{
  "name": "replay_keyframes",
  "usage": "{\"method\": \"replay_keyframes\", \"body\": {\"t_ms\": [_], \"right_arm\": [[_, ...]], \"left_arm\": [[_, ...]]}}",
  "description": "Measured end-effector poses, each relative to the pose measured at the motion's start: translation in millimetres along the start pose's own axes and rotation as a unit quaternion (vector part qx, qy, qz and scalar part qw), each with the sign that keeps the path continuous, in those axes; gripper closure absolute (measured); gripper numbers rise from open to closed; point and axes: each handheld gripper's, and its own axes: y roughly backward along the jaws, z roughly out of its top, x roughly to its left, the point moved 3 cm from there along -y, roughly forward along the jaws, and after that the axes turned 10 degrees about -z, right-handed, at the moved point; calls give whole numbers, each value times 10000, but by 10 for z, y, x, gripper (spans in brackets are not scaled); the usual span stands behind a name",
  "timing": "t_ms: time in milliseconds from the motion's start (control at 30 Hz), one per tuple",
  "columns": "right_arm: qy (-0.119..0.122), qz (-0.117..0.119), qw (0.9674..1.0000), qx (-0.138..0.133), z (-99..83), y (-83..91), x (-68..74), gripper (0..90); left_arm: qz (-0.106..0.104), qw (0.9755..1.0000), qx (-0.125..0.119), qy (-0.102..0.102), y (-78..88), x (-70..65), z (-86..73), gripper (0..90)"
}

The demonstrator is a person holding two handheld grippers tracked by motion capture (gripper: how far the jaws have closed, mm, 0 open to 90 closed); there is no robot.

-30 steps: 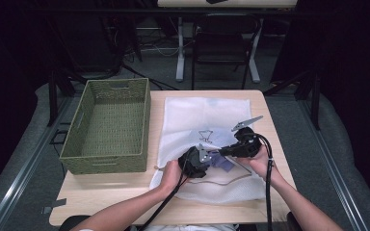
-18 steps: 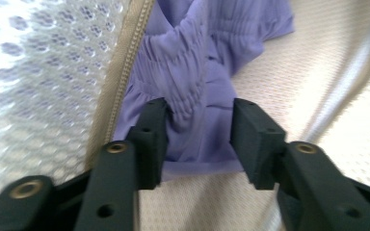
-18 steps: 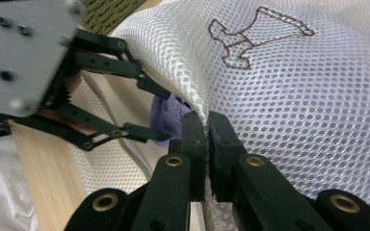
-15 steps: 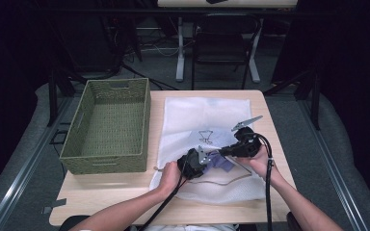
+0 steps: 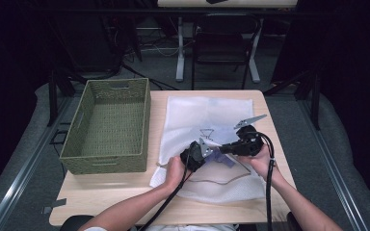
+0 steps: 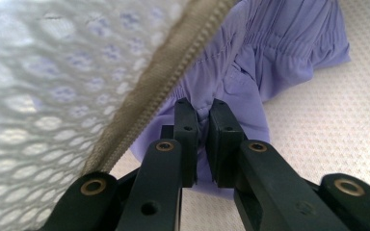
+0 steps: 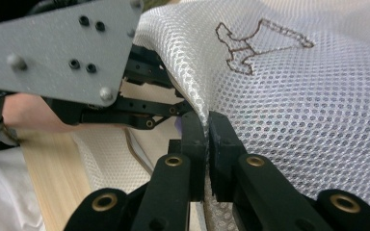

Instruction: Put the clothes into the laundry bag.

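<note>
High view shows a white mesh laundry bag (image 5: 207, 139) lying flat on the wooden surface (image 5: 125, 187), with a green woven basket (image 5: 108, 126) just beside its left edge. Both hand-held grippers work at the bag's near half. The left hand-held gripper (image 6: 202, 127) has just been closing, and its jaws now pinch a fold of a lilac garment (image 6: 270, 62) that sits at the bag's opening; the beige zipper (image 6: 173, 77) of the raised mesh flap runs slantwise above the jaws in the left gripper view. From above, the garment (image 5: 220, 158) shows as a small lilac patch between the two tools. The right hand-held gripper (image 7: 207, 130) is clamped on the edge of the mesh, holding that top layer lifted, with a brown stitched emblem (image 7: 260, 41) on the cloth beyond it. The left tool's grey plate (image 7: 62, 48) shows close at the left of the right gripper view.
</note>
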Motion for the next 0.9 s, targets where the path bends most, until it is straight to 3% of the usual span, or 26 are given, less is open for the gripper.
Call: {"method": "replay_keyframes", "body": {"t_ms": [100, 433, 533, 700, 867, 900], "right_arm": [[-70, 71, 9998, 149, -40, -68, -29, 867], [22, 39, 9999, 109, -77, -84, -32, 859], [50, 16, 9999, 122, -83, -73, -28, 860], [71, -1, 9999, 95, -81, -62, -29, 860], [61, -16, 9999, 115, -82, -62, -30, 861], [56, -15, 9999, 101, -81, -60, -33, 862]], "left_arm": [[-86, 9999, 50, -27, 4, 12, -19, 809], [-297, 9995, 12, -113, 72, -11, -23, 692], [-562, 9980, 142, -236, 102, -28, -25, 646], [-727, 9969, 176, -257, 180, -67, -14, 540], [-877, 9950, 226, -411, 261, -141, -11, 448], [-988, 9936, 259, -473, 304, -168, -10, 436]]}}
